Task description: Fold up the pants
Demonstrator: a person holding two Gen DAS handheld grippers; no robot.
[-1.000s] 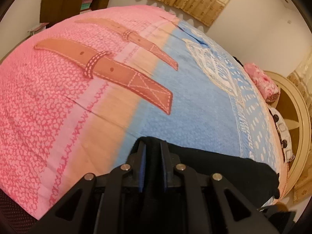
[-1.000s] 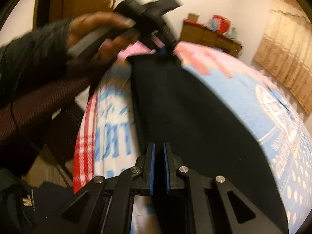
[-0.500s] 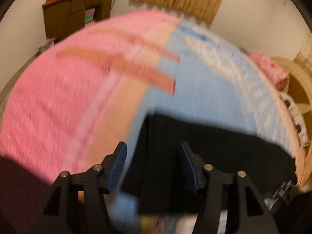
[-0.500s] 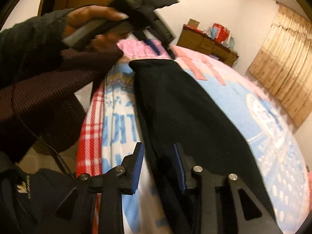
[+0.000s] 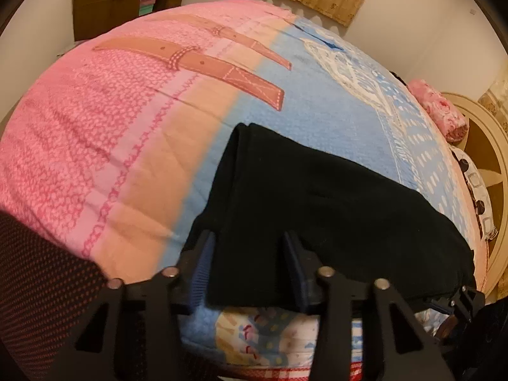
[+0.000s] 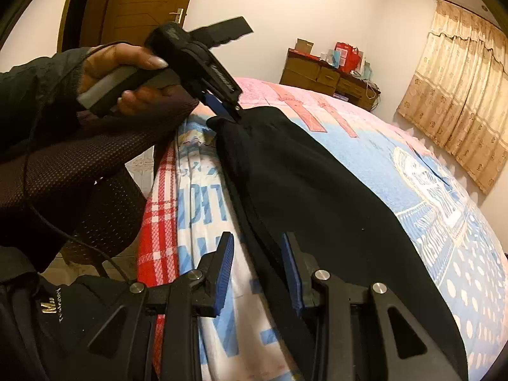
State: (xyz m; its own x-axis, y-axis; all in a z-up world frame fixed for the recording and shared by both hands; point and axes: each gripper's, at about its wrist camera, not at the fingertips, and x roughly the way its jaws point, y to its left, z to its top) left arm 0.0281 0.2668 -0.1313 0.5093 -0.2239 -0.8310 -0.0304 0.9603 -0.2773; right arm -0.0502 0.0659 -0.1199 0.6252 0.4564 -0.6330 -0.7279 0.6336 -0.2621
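One fold at least looks done: the black pants lie as a long doubled-up strip along the near edge of the bed, flat on the pink and blue bedspread. Left gripper has its jaws closing around the pants' corner, pads not pressing yet, while the right gripper stands spread over the near hem. I'd guess the crosswise folds are left.
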